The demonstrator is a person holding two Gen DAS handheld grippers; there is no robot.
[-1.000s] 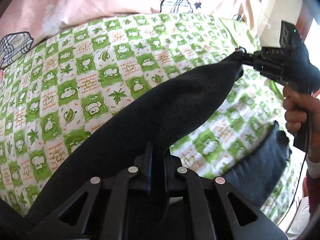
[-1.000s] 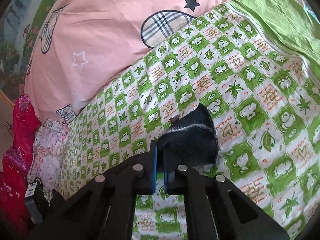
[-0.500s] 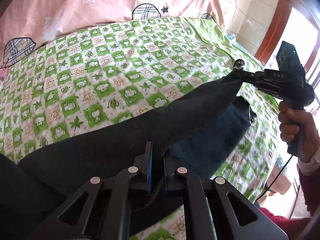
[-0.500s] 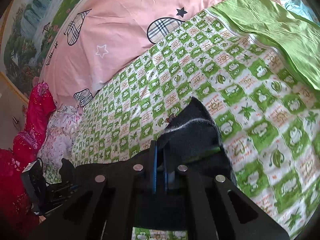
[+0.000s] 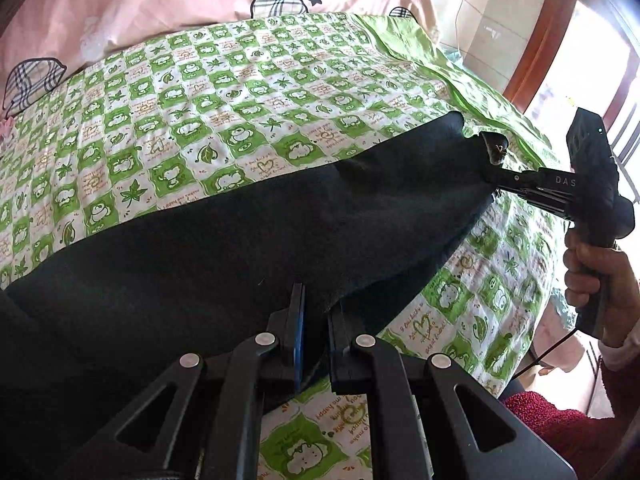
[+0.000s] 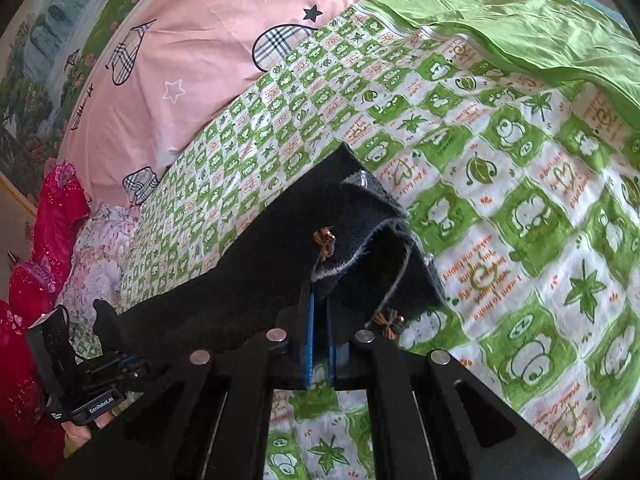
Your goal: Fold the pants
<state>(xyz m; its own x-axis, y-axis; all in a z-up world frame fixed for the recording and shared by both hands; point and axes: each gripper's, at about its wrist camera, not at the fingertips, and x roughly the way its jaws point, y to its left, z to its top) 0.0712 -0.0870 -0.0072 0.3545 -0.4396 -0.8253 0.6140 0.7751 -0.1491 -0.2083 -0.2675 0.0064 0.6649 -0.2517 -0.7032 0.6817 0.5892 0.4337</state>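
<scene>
Pants (image 5: pixel 240 248) are stretched long-ways btwn the two, just over the bed (image 5: pixel 240 92): left claw (image 5: pixel 316 312) pinched shut on one end, right claw (image 6: pixel 320 308) clamped on the other, so next fold prob goes across that line.

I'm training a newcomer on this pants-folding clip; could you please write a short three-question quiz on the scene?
1. True or false: both grippers are shut on the black pants.
2. The bed sheet under the pants is: A plain blue, B green and white checked, C striped red.
3. What colour is the quilt beyond the sheet?

Key:
1. True: left gripper and right gripper each pinch the fabric.
2. B.
3. Pink.
</scene>
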